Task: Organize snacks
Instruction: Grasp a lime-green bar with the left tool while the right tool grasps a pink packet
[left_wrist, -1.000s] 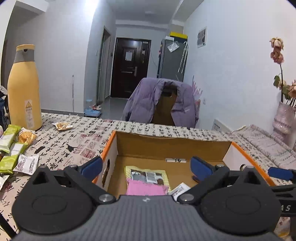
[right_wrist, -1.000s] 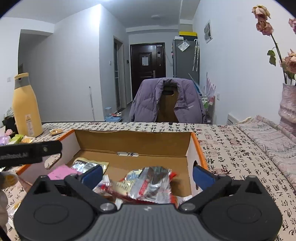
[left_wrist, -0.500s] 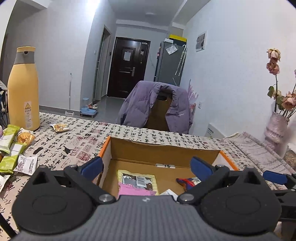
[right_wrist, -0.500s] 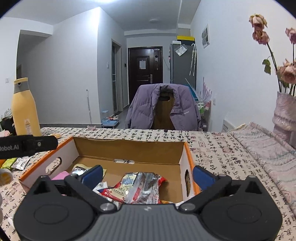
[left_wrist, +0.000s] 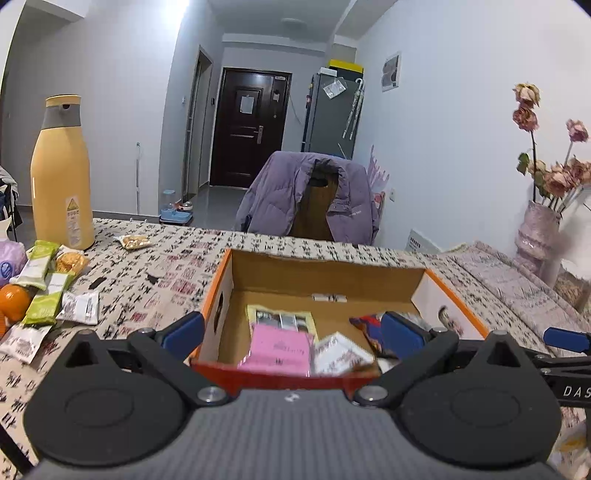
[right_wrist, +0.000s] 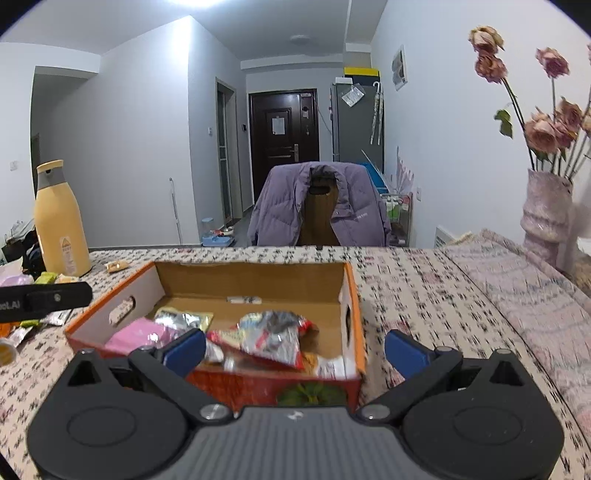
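Observation:
An orange-rimmed cardboard box (left_wrist: 325, 277) sits on the patterned tablecloth and holds a pink packet (left_wrist: 279, 349), a white packet (left_wrist: 341, 356), a yellow-green packet (left_wrist: 282, 319) and a red foil packet (left_wrist: 369, 326). My left gripper (left_wrist: 291, 332) hovers open over the box's near wall, holding nothing. In the right wrist view the same box (right_wrist: 251, 277) shows the red and silver packet (right_wrist: 271, 338) lying on the pile beside the pink packet (right_wrist: 140, 334). My right gripper (right_wrist: 295, 350) is open and empty, just in front of the box's near right corner.
Loose snacks lie left of the box: green bars (left_wrist: 40, 258), a white packet (left_wrist: 79, 306), an orange (left_wrist: 13, 301) and a small packet (left_wrist: 133, 242). A tall yellow bottle (left_wrist: 62, 177) stands behind them. A vase of dried flowers (left_wrist: 541, 229) stands at the right; a jacket-draped chair (left_wrist: 310, 195) is behind the table.
Both grippers have drawn back and up from the box, so its near wall now shows. The red foil packet stays in the box, clear of the right gripper's fingers.

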